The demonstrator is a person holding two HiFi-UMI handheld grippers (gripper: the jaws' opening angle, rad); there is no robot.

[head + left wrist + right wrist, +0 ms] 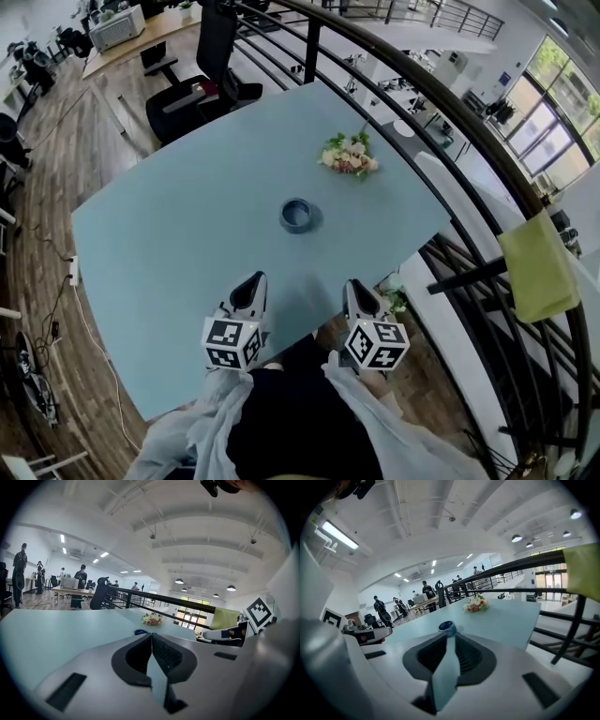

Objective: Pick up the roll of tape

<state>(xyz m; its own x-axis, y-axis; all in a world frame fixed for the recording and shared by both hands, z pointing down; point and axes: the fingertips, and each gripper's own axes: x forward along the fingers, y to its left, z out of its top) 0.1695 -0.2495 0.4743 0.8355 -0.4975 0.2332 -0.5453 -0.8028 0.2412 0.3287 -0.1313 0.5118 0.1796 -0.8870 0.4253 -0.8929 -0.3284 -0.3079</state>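
The pale blue worktop (169,244) fills most of the head view, bare but for two small things. Over its near edge hang both claws, side by side and aimed across it. The left claw (251,284) has its jaws pressed together, the pads meeting in a thin line with nothing between them. The right claw (359,292) stands only a narrow slit apart, and it too is empty. A small bunch of flowers (349,156) lies toward the far right edge. Smallest is the roll of tape (297,215), blue, lying flat near the middle of the worktop, between the flowers and the claws and well apart from both. The right gripper view has the roll almost dead ahead of the jaws. The step in hand looks like the approach, with no grasp begun. The next move likely calls for the right claw to spread wide enough to take the ring's wall, reach forward over the roll, dip and close on it.
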